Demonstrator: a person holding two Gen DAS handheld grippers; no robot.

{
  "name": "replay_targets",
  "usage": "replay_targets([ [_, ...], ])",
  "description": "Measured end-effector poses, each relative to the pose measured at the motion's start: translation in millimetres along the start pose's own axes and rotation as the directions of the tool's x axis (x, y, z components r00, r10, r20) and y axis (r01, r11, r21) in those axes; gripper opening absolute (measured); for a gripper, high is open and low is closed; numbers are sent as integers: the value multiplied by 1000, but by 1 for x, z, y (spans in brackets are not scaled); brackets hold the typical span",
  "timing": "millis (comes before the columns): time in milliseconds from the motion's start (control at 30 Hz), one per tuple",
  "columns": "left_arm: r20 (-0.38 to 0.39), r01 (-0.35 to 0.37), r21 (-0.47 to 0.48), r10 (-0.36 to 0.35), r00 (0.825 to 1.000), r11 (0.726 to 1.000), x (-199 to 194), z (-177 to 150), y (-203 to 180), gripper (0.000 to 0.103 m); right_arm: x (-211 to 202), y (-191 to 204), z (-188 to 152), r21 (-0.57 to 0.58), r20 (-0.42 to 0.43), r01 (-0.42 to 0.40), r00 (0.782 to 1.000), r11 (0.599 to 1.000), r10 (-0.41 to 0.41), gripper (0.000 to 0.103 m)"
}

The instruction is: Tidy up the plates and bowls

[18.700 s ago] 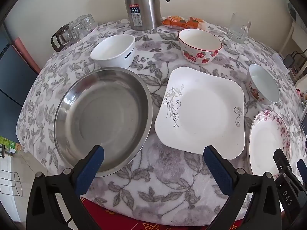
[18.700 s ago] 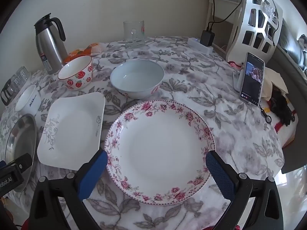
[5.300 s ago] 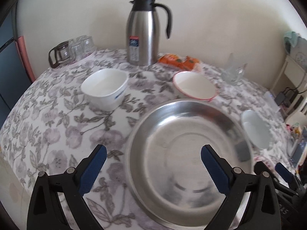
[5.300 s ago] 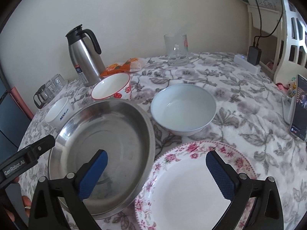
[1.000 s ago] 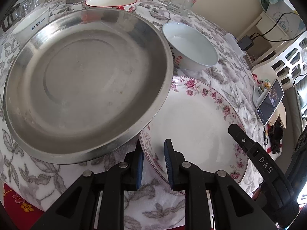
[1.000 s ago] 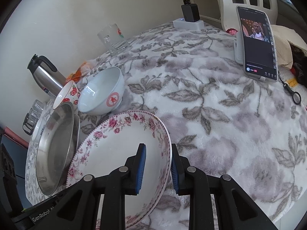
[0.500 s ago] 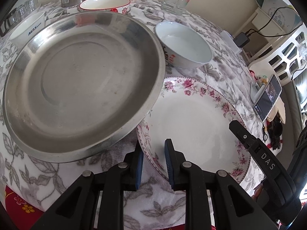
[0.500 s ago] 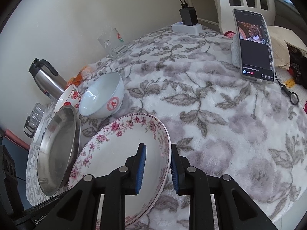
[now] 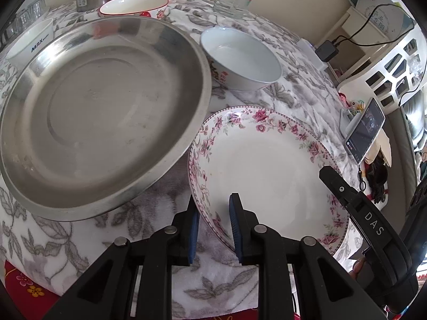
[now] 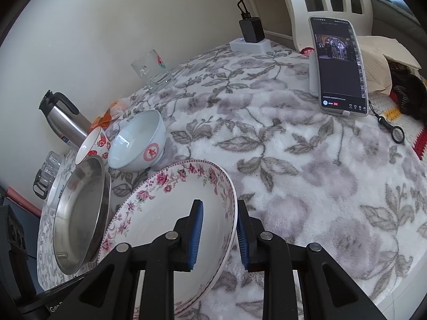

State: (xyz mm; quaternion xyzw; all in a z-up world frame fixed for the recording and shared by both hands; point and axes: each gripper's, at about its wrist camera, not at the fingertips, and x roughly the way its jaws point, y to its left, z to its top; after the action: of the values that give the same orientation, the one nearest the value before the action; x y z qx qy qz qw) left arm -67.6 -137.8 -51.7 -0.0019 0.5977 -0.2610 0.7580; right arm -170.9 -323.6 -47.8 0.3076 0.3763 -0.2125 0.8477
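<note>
On the floral tablecloth [image 10: 307, 165], at 5 o'clock in the left wrist view, sits the rose plate [image 9: 267, 165], gripped from both sides. L gripper [image 9: 212, 225] is clamped on the plate's near-left rim, blue pads either side of the edge. R gripper [image 10: 218, 230] is likewise clamped on the opposite rim, one pad inside the well, one outside. Plate looks tilted up on the R side; whether it's fully off the cloth I can't tell.

Steel pan [image 9: 101, 112] lies at 9 o'clock of the plate, its rim just beside the plate's edge, prob. slightly overlapping it. White bowl [image 9: 240, 58] is at 12 o'clock of the plate, strawberry bowl [image 9: 133, 5] and MAX bowl [image 9: 29, 42] further back near the thermos [image 10: 64, 117]. Phone [image 10: 339, 66] stands well apart at 2 o'clock in the R view.

Step in hand, as I judge it: lift the plate w/ both claws and stack it w/ the pan. To do it well:
- keep both grips firm; glazed rim is slick, pads hold only a narrow edge
- raise both sides together, level it out, no twisting btw the two claws
- clear the pan's rim before moving toward 9 o'clock
- set down centred, gently; ceramic on steel can chip
- let go only once it rests flat.
</note>
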Motion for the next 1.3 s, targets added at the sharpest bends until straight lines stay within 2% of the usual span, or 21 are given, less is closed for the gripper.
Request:
replay_targets([
  [467,27,41,41,-42,999,998,-9,-1,-12,23,-22,-7,0,29,69,11,998,1000,-13,26],
  [667,66,60,69,-65,996,996,-19,1,-18,23,-32,-4,0,15,108,36,994,999,-37,26],
  [867,110,96,67,-103,989,993,-33,6,-17,23,-39,-2,-1,13,129,22,991,1000,-24,26],
  [1300,187,106,95,-122,975,990,-59,11,-9,24,-44,16,-3,7,147,-13,989,1000,11,26],
])
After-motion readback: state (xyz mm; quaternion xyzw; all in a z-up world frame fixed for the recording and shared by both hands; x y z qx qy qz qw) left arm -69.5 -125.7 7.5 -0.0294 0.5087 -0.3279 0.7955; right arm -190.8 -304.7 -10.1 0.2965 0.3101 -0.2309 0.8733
